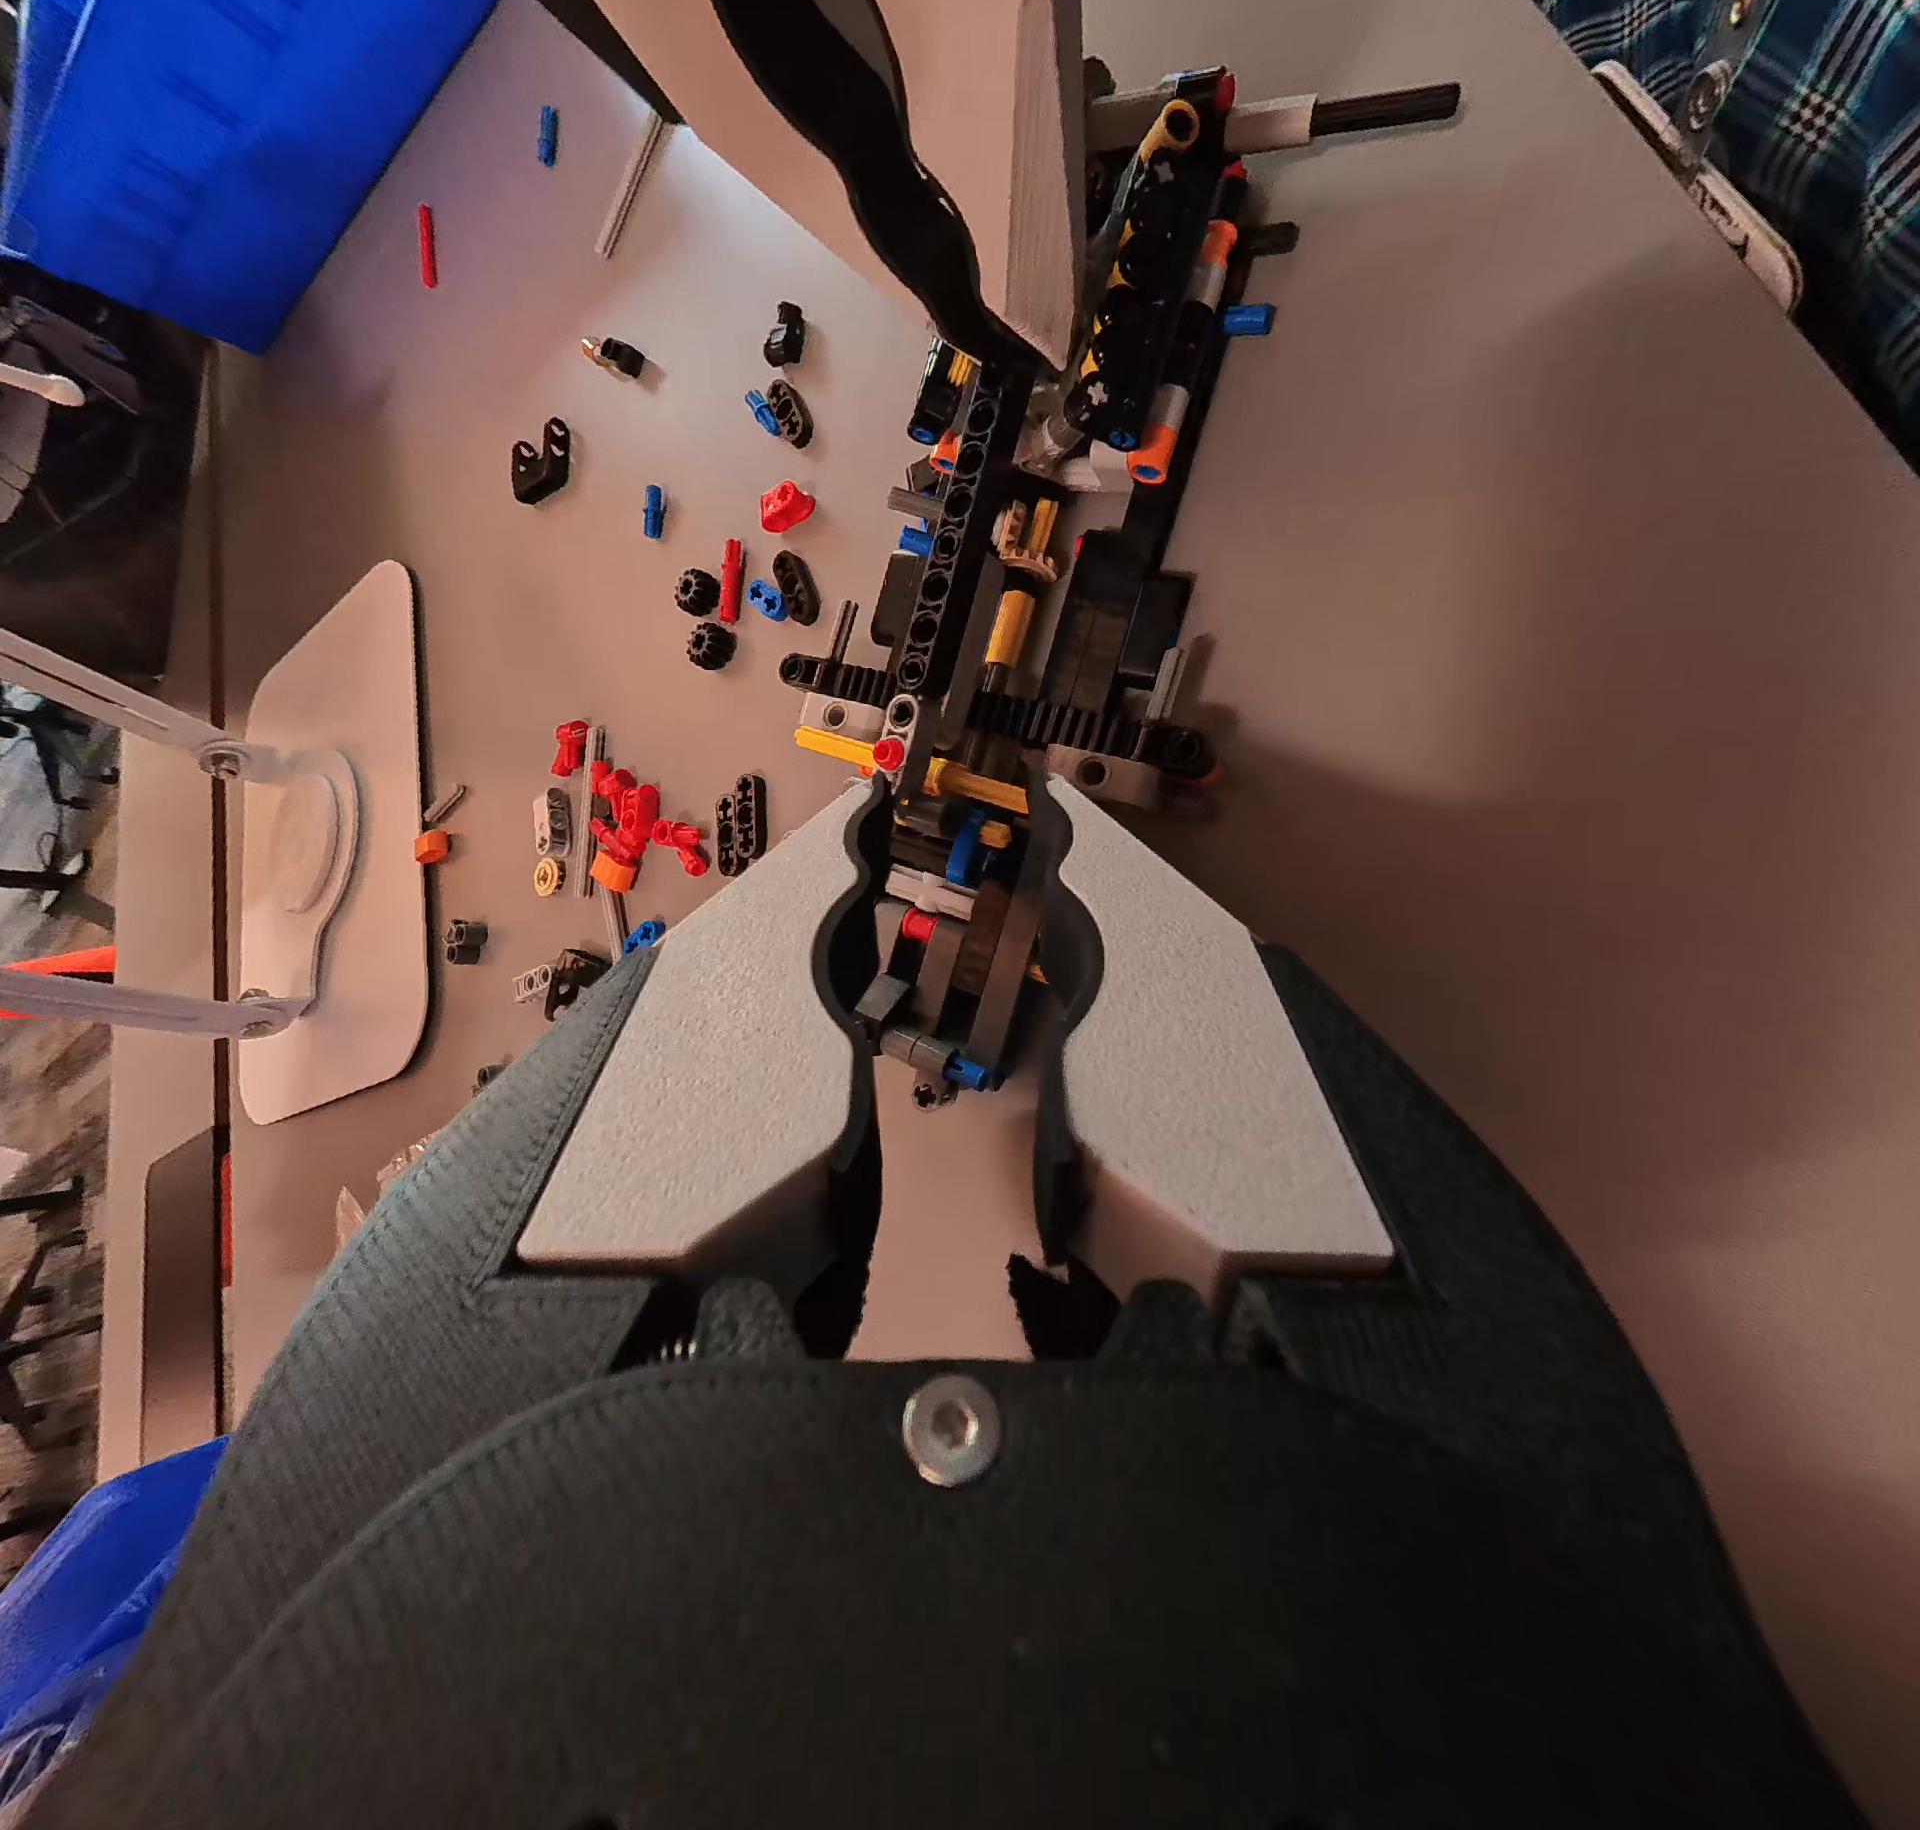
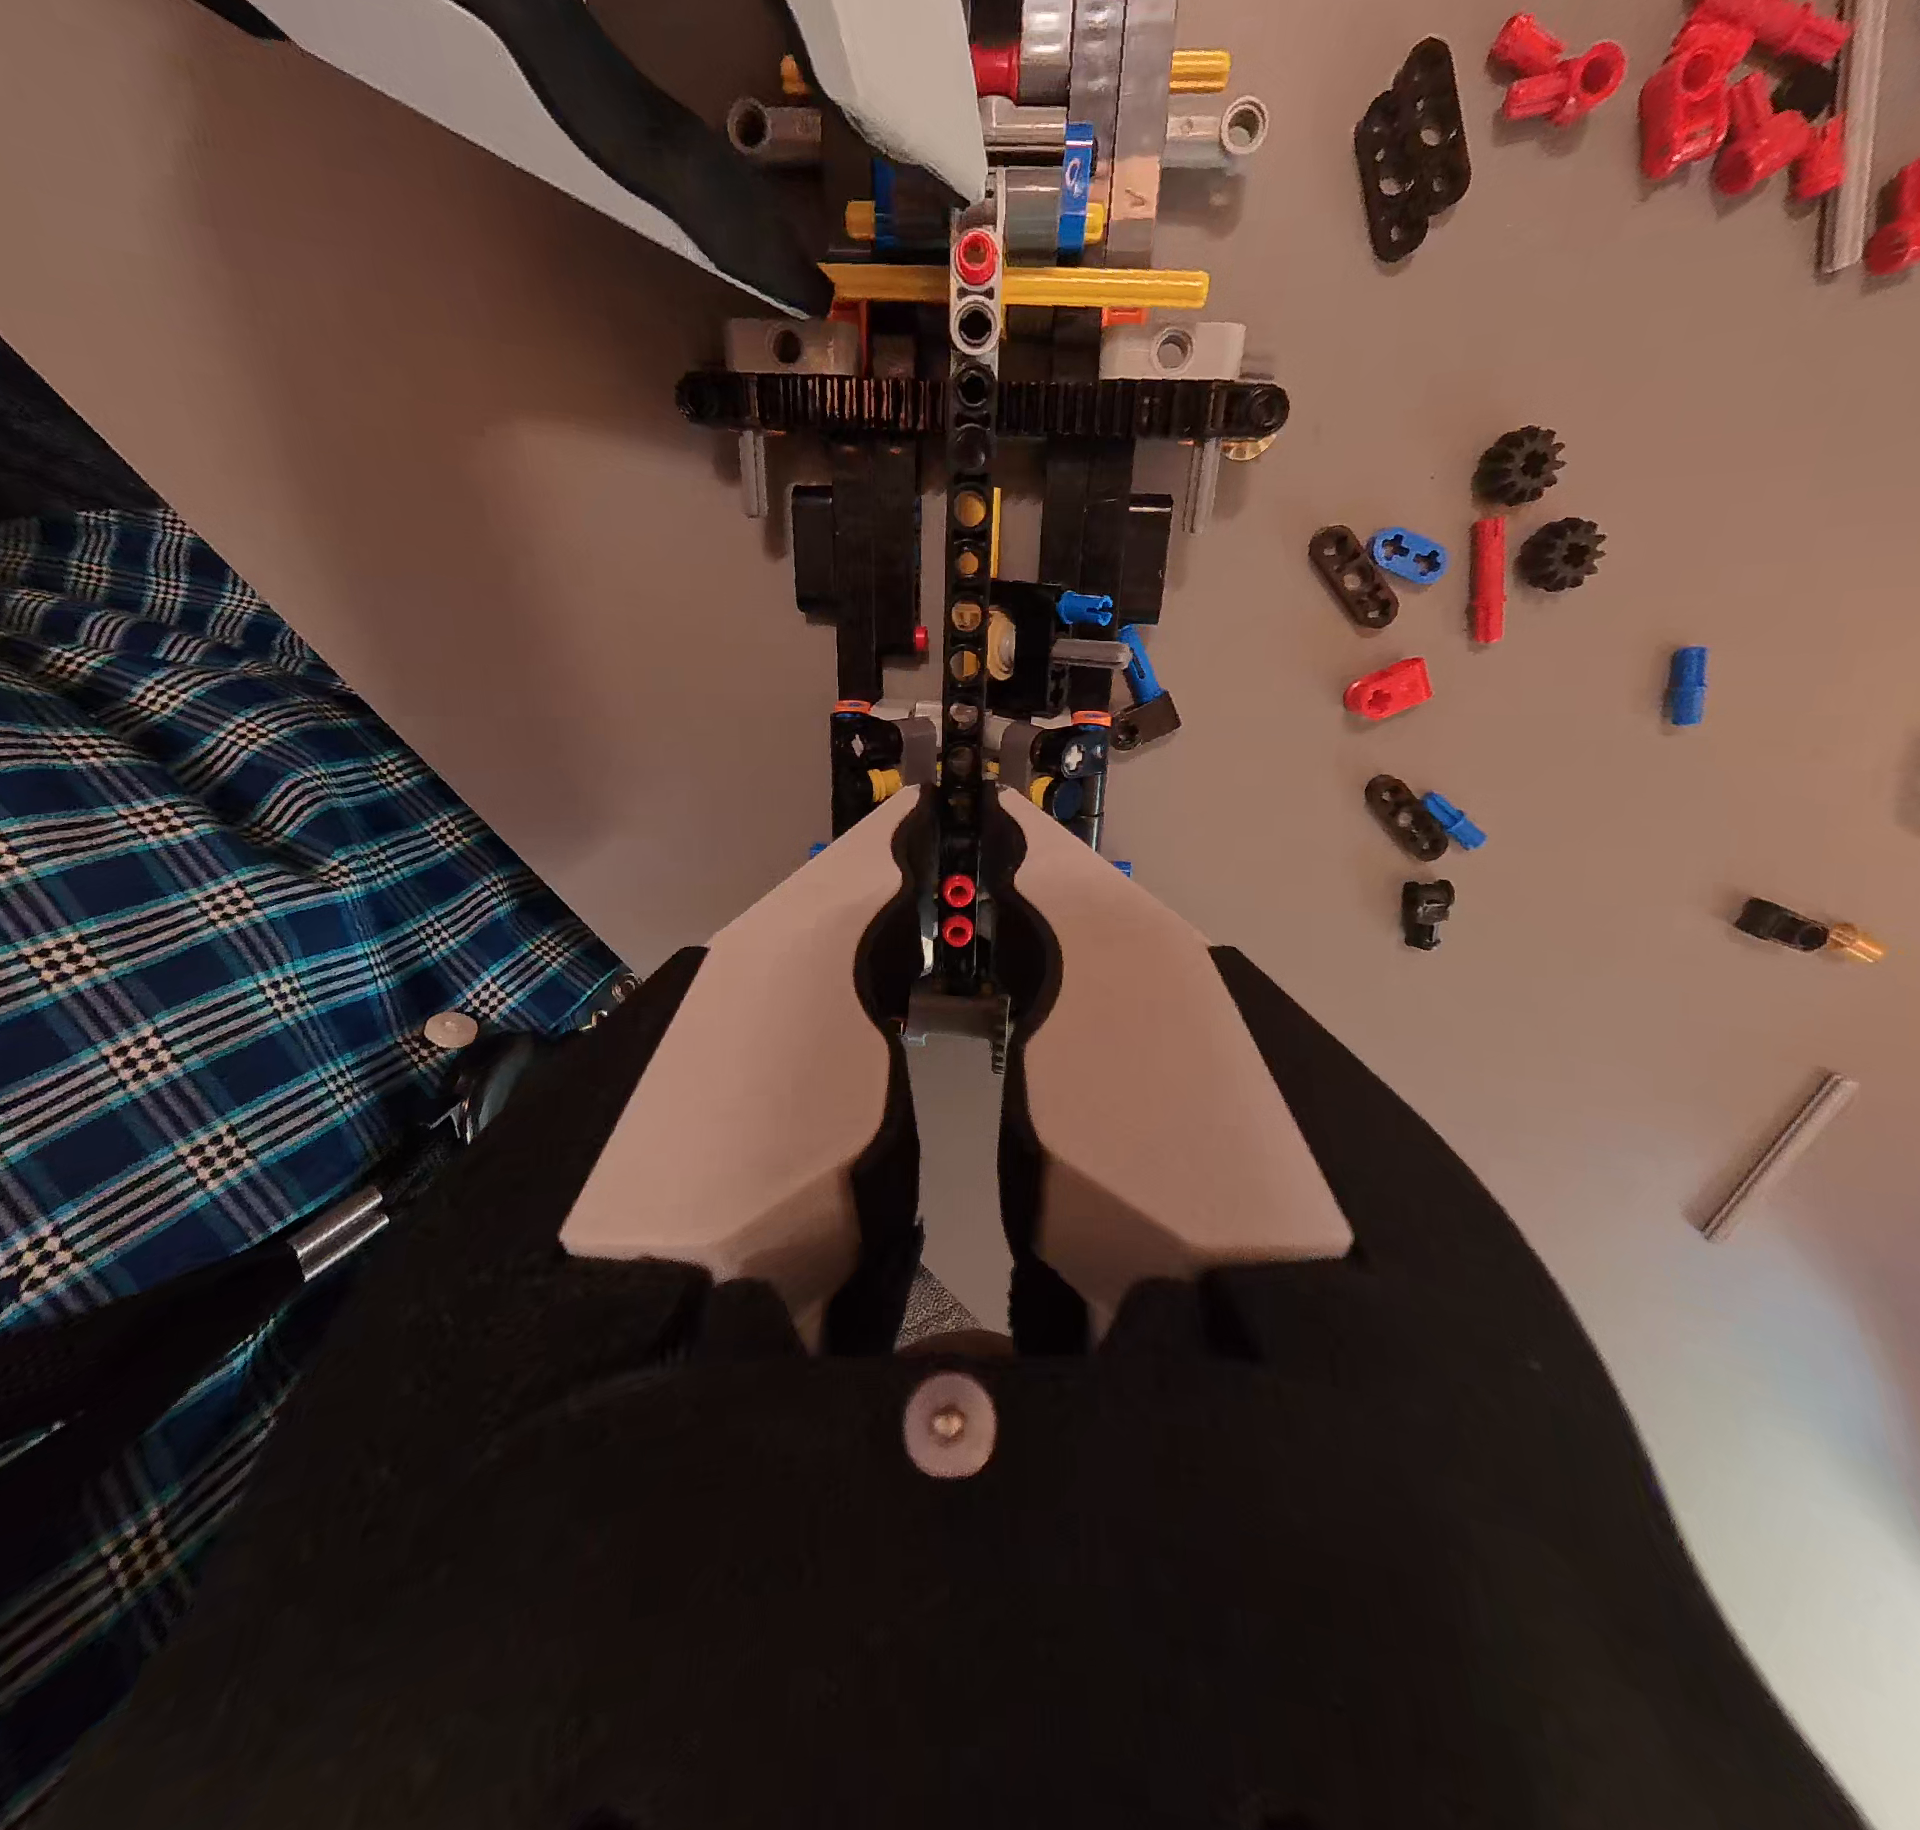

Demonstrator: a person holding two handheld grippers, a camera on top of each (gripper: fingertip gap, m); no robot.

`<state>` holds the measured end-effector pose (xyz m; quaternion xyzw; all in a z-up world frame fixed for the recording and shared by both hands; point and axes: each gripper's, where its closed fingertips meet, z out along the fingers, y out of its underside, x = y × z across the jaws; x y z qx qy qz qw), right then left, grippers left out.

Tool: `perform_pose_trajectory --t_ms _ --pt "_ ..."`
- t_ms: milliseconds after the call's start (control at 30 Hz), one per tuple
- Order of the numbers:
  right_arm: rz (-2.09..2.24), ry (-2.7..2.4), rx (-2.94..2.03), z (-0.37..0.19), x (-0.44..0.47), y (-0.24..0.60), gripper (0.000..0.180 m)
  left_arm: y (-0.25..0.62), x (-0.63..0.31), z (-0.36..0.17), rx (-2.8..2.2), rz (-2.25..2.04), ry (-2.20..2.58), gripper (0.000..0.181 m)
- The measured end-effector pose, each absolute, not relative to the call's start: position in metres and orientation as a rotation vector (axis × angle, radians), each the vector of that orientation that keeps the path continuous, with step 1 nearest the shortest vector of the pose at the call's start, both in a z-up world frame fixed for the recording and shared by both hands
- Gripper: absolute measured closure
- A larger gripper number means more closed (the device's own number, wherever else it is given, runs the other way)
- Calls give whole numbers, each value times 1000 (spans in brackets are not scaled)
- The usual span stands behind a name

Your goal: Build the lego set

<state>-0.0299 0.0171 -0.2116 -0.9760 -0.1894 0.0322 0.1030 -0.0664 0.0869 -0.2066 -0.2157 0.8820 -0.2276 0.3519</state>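
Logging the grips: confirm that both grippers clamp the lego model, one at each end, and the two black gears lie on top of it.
Wrong on the gears. The right wrist view shows the two black gears on the table beside the lego model; left gripper and right gripper each clamp an end.

Pale grey table point(image 2: 1558, 1417), bearing the part-built lego chassis point(image 2: 971, 450) at its middle. Right of the chassis: two black gears point(image 2: 1519, 466), a heap of red connectors point(image 2: 1745, 107), a blue pin point(image 2: 1685, 684). Further right, a loose grey axle point(image 2: 1777, 1169).
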Motion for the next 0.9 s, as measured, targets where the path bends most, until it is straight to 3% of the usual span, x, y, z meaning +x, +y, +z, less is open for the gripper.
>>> perform_pose_trajectory --t_ms 333,700,900 --pt "101 -573 -2893 -211 -28 18 175 87 -65 -208 -623 -637 2273 162" --pt "123 -584 -2908 -212 -27 18 175 97 -65 -202 -833 -804 2230 146" --pt "136 -575 -2906 -212 -28 19 175 96 -63 -209 -906 -884 2262 152"
